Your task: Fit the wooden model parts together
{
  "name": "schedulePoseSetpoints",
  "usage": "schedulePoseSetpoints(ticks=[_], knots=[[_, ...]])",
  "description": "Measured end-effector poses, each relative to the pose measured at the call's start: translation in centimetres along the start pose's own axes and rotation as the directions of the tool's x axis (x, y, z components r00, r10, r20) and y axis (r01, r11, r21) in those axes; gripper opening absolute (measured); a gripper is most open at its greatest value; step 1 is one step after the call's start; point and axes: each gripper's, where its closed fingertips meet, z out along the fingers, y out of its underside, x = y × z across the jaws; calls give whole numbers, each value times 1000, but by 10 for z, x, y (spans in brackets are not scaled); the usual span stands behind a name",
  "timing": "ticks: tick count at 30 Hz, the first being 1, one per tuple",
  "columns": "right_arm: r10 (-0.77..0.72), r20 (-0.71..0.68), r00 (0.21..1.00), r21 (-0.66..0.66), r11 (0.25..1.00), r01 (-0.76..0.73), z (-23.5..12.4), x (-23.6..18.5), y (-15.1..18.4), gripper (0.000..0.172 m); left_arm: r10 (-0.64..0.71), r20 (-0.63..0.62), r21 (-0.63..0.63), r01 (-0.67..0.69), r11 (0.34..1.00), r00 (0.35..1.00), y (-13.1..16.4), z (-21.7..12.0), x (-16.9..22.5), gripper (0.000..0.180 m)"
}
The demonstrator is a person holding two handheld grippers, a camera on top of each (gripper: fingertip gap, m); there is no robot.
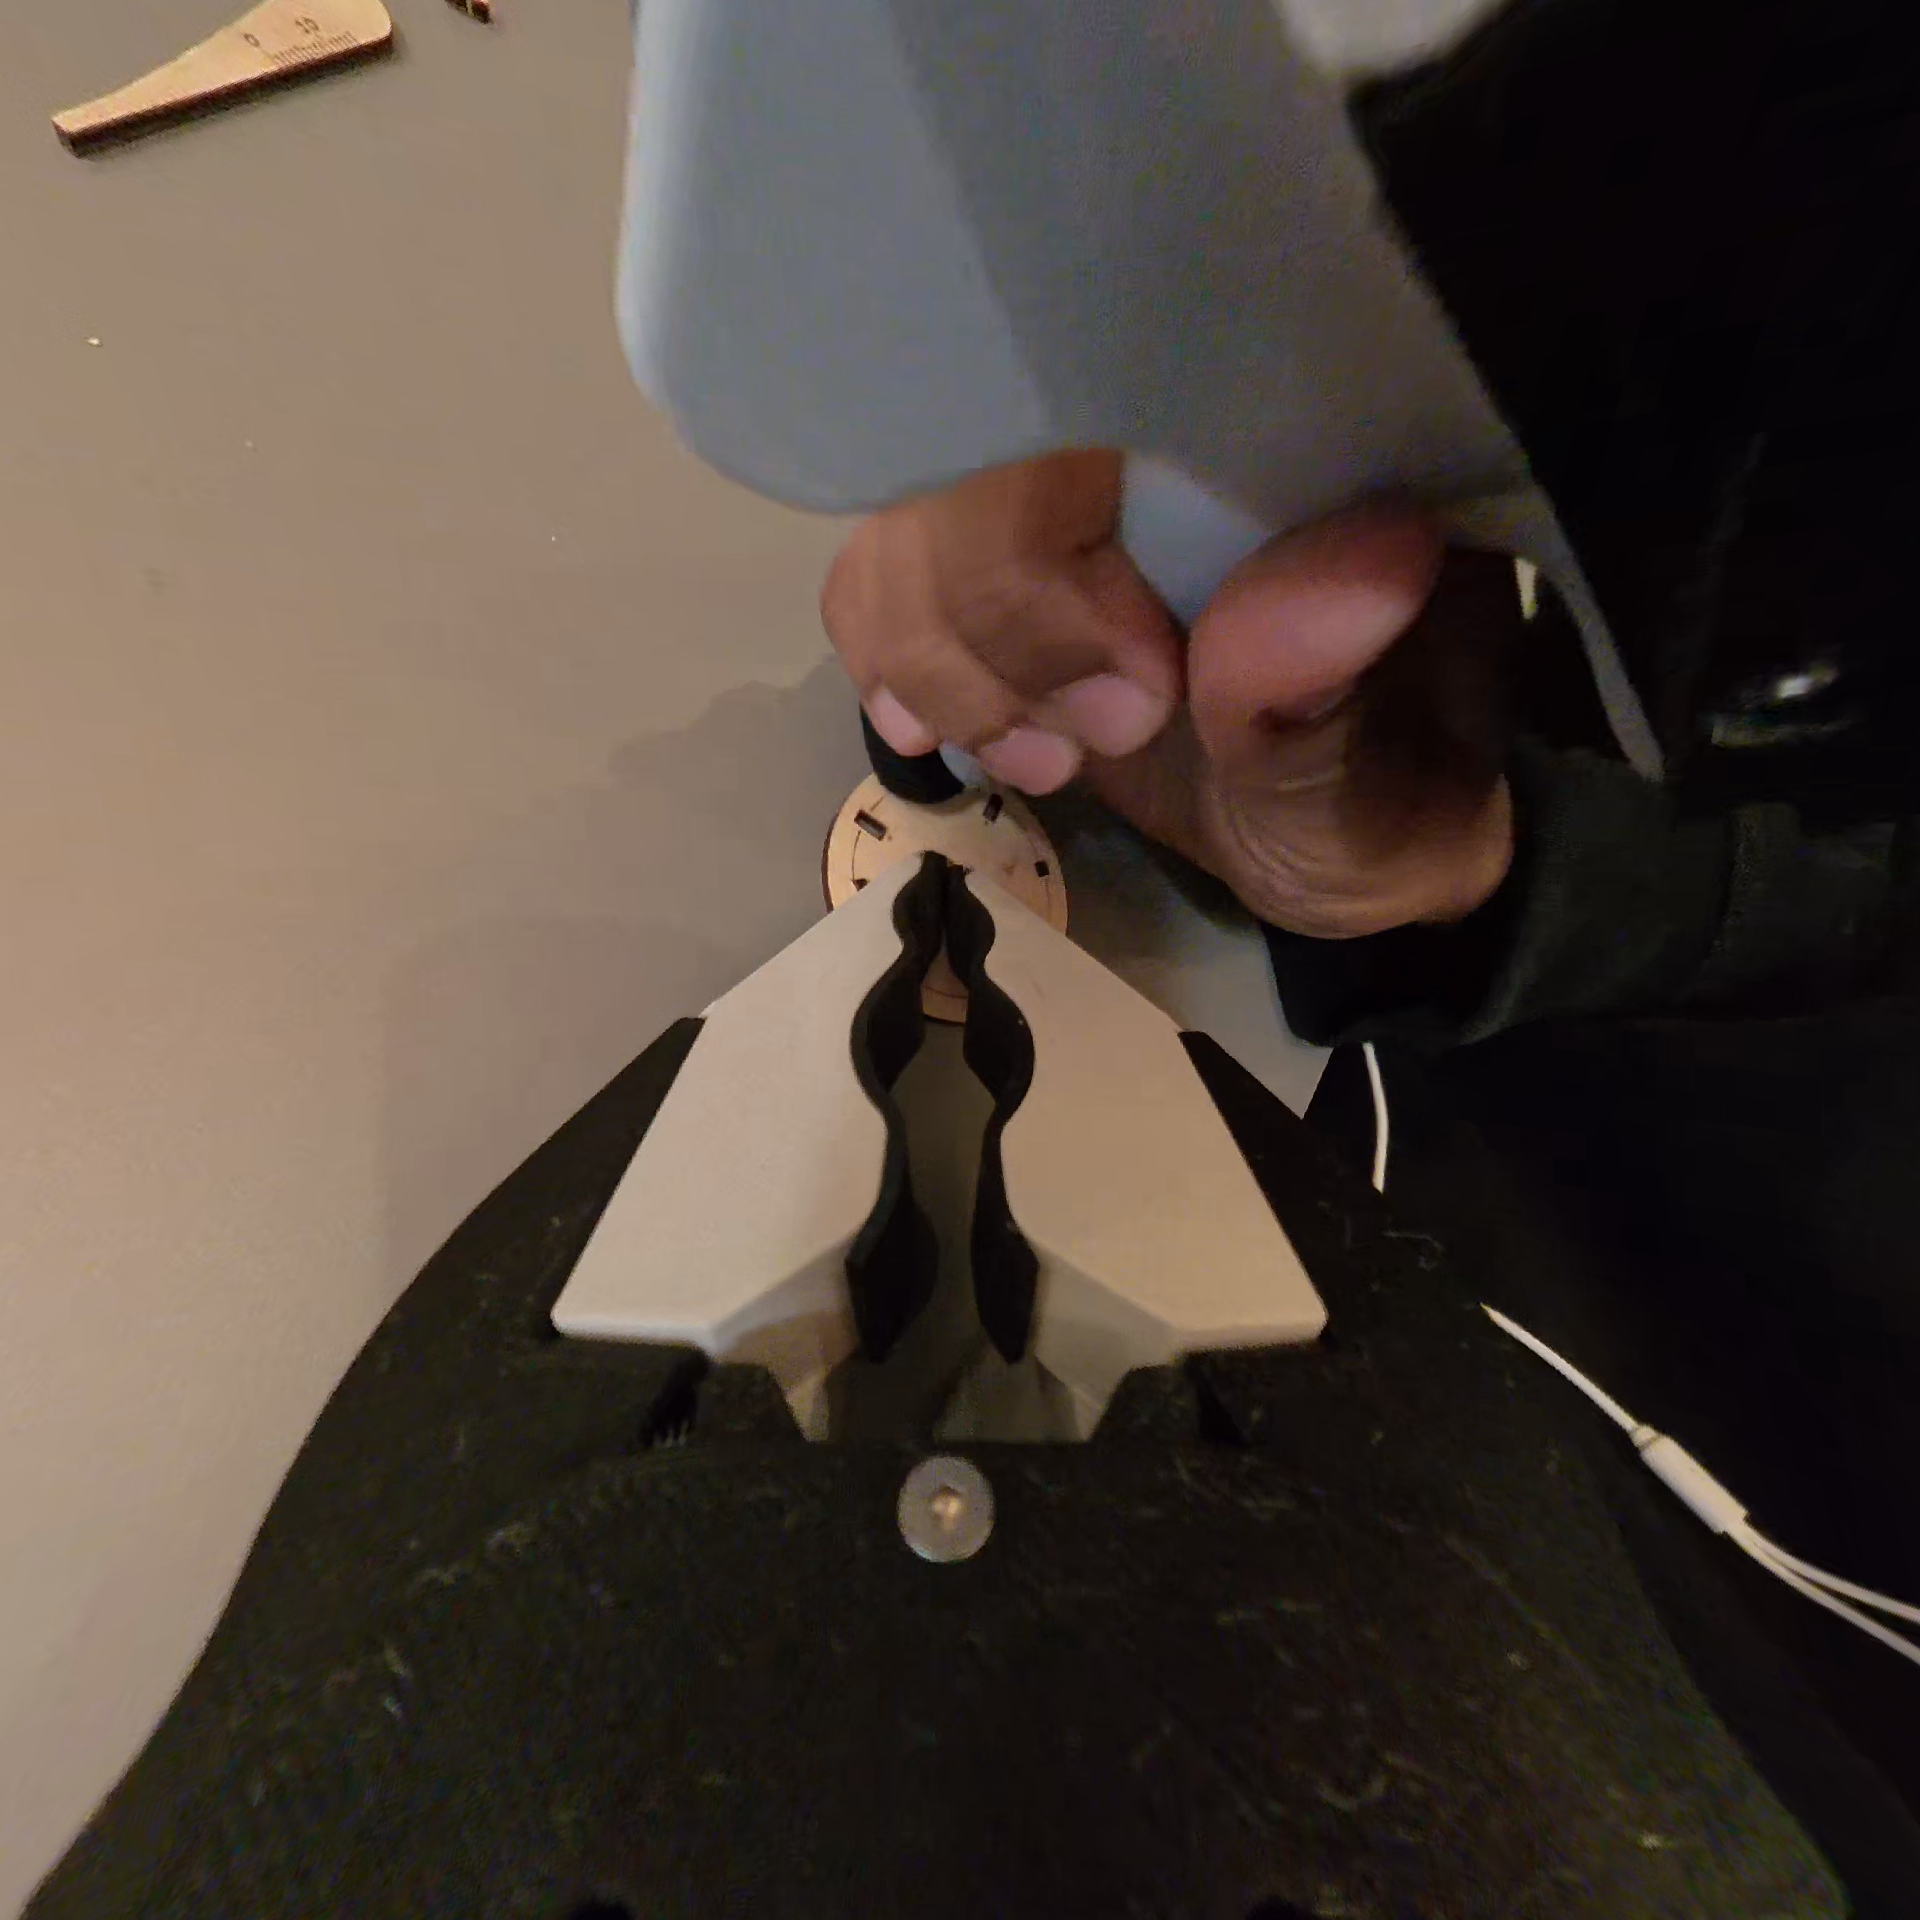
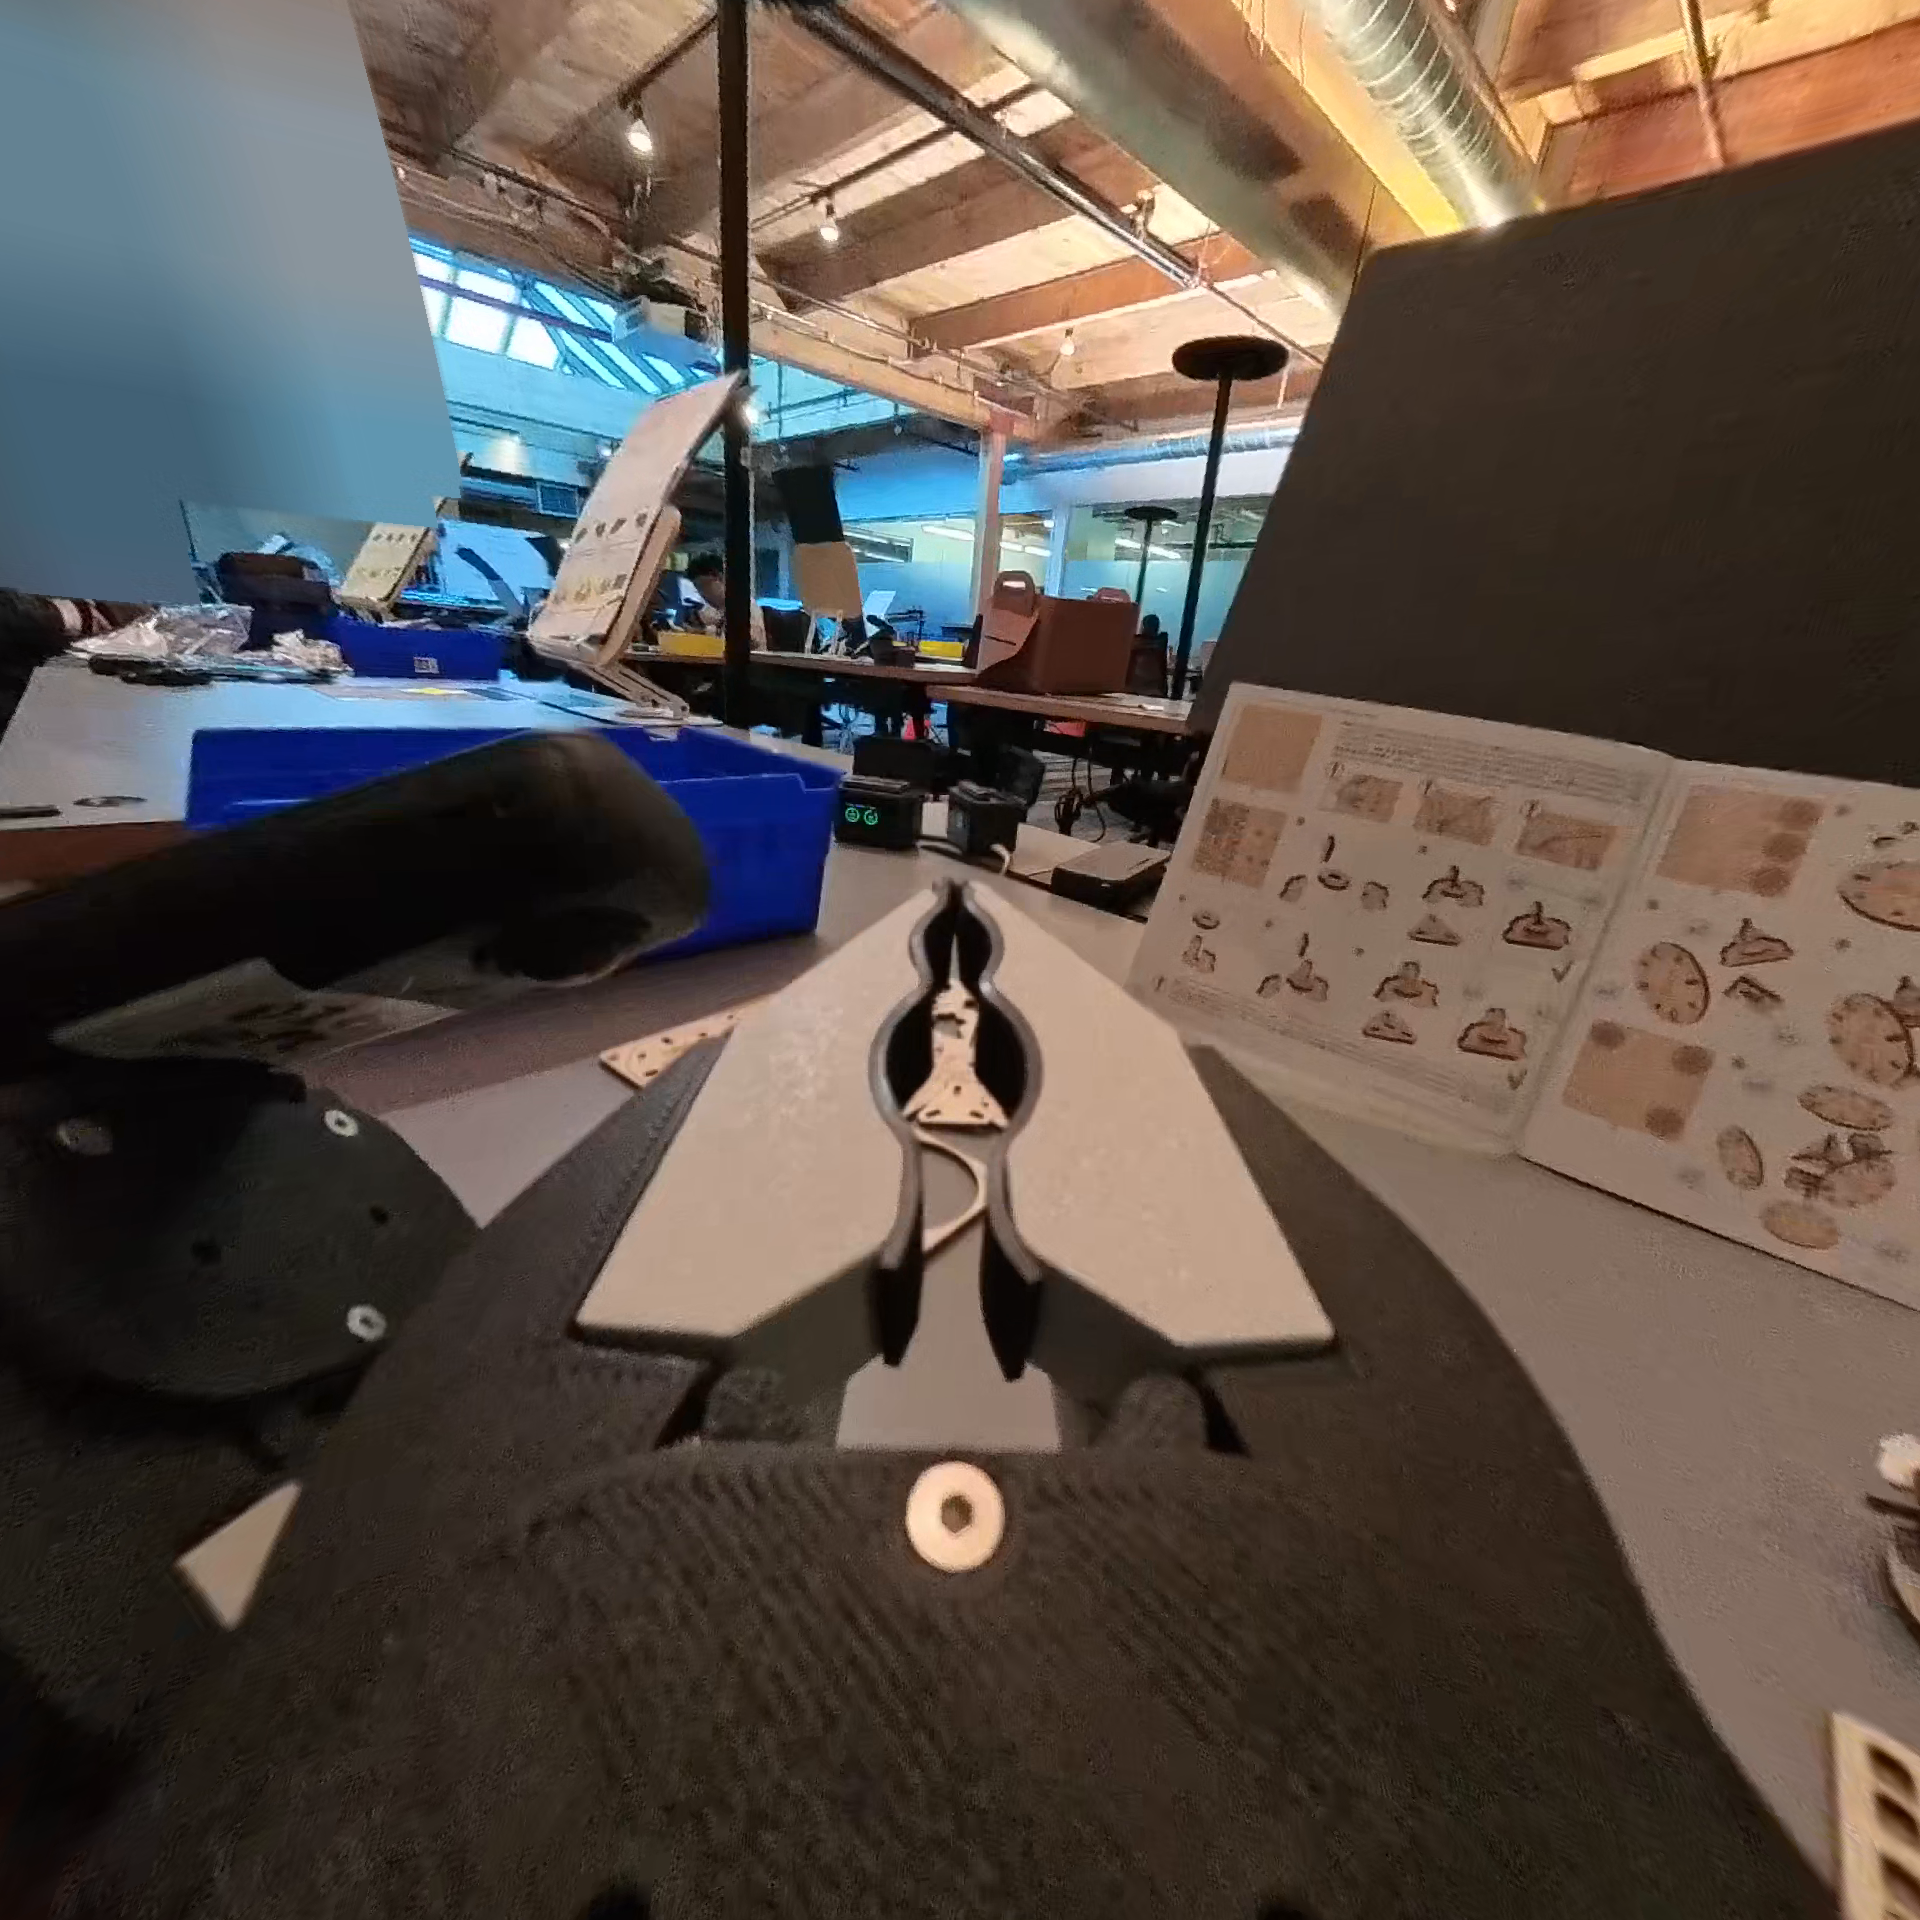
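Observation:
In the left wrist view my left gripper [image 1: 940, 864] points down at the grey table [image 1: 312, 623]. Its fingers are shut, with the tips at the middle of a round slotted wooden disc [image 1: 1013, 847] that lies flat. A person's hand [image 1: 1195, 727] grips a pale blue-grey body [image 1: 987, 260], and a black end [image 1: 902, 774] under the fingers meets the disc's far edge. In the right wrist view my right gripper [image 2: 951, 896] is level over the table with its fingers shut. A flat wooden piece with holes [image 2: 951, 1081] shows through the gap behind the tips and lies below them.
A wooden scale piece [image 1: 223, 78] lies far left. A white cable [image 1: 1662, 1455] runs on the right. The left gripper's black body [image 2: 364, 883], a blue bin [image 2: 758, 831], a wooden strip [image 2: 675, 1042], black devices [image 2: 878, 810] and an open booklet [image 2: 1455, 914] against a dark panel [image 2: 1610, 468] are around.

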Motion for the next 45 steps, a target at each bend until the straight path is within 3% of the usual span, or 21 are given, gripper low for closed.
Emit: schedulePoseSetpoints(ticks=[5,8,14,17,23,26,31,35,40,43,45], knots=[[-5,-7,1000,57,998,6,-7,3,-27,0,-3,-2,0,3,1000,1000,0,0,0,0],[-1,14,1000,-15,1000,1,-3,-2,2,0,-2,-2,-1,2,1000,1000,0,0,0,0],[32,1,999,62,998,-32,-6,6,-29,0,-4,-3,0,4,1000,1000,0,0,0,0],[55,19,998,-18,998,-55,-1,3,3,0,-4,-3,0,4,1000,1000,0,0,0,0],[42,5,999,66,997,-42,-5,8,-29,0,-7,-6,0,7,1000,1000,0,0,0,0],[43,28,999,-8,999,-43,-2,1,2,0,-7,-6,0,7,1000,1000,0,0,0,0],[16,17,1000,66,998,-18,-7,4,-30,0,-8,-7,0,8,1000,1000,0,0,0,0],[24,26,999,-13,1000,-24,-3,-1,2,0,-10,-9,1,10,1000,1000,0,0,0,0],[7,13,1000,67,998,-7,-8,1,-28,0,-11,-10,0,11,1000,1000,0,0,0,0],[9,31,999,-2,1000,-9,-3,-3,-2,0,-12,-11,0,12,1000,1000,0,0,0,0],[9,26,1000,6,1000,-9,-2,0,-3,0,-13,-12,-1,13,1000,1000,0,-1,0,0]])
